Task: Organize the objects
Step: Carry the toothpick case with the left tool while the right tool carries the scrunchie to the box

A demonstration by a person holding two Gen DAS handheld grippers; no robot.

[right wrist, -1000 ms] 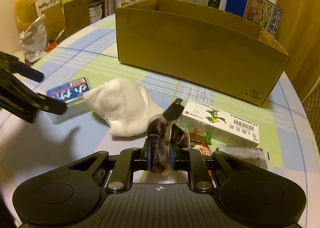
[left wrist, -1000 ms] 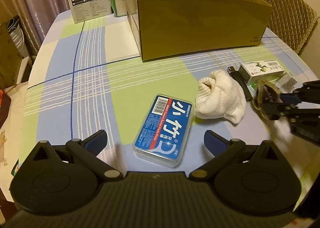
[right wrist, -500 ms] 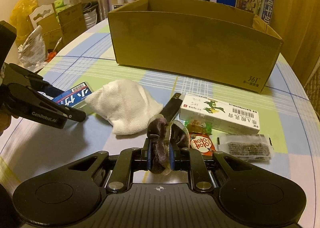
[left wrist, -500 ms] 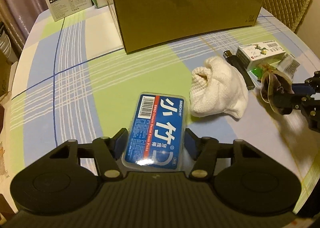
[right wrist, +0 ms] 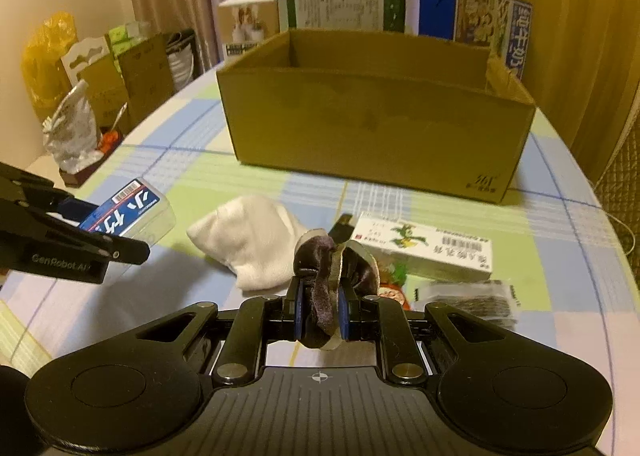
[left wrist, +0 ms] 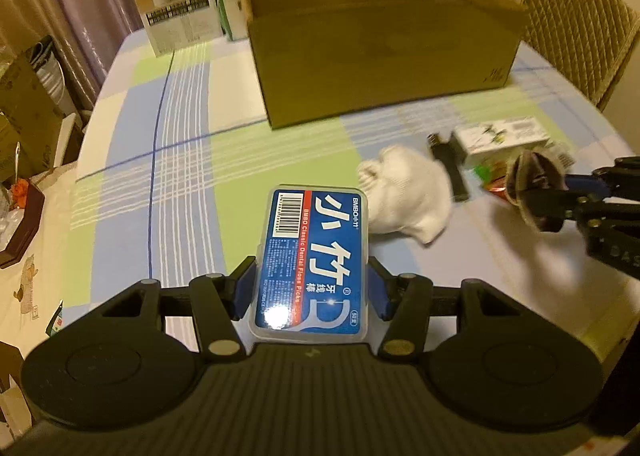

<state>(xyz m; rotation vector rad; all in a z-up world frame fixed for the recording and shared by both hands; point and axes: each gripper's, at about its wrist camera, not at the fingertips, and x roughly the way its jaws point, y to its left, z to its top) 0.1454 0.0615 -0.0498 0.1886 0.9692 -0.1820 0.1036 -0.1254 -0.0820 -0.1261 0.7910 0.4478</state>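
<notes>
Left gripper (left wrist: 312, 290): jaws clenched on blue-labelled clear plastic floss-pick case (left wrist: 314, 260), gripped at near end only, clear of worktop; may tip out.
Right gripper (right wrist: 319, 316): jaws pinching dark velvet scrunchie (right wrist: 332, 260); soft, may slip.
Open brown cardboard box (right wrist: 376, 128), far: rim may snag.

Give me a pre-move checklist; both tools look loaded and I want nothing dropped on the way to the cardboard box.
1. Left tool shut on the dental floss pick case, pads on both long sides: ok.
2. Case off the tablecloth: cannot tell.
3. Right tool shut on the dark fabric pouch: ok.
4. Cardboard box open on top: ok.
5. Room inside the box: cannot tell, floor hidden.
6. White sock, medicine box lie below both tools' way to the box: ok.
</notes>
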